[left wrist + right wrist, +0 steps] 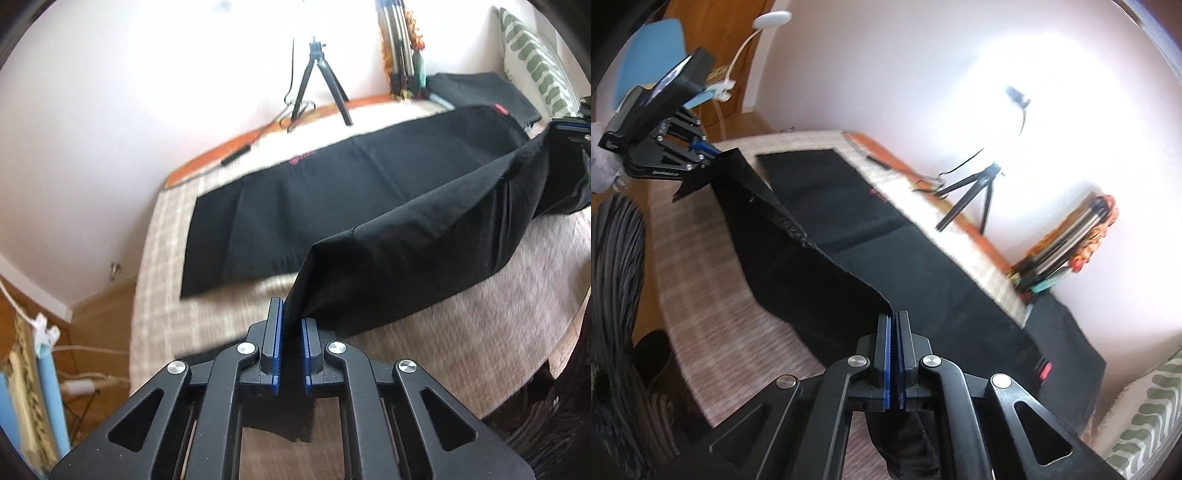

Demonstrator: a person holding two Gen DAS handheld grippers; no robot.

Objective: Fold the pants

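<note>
Left wrist view: left gripper (291,325), jaws pinching the black pants (369,192) hem at lower centre; far leg lying flat on the bed (480,332), open bedcover lower right.

Right wrist view: right gripper (895,332), jaws pressed on the pants' near edge, lifting it.

Black pants (369,177) spread lengthwise across the middle of the left wrist frame on a beige bed, far leg lying flat, near leg lifted into a sagging fold from lower centre to right edge, small red label at upper right
</note>
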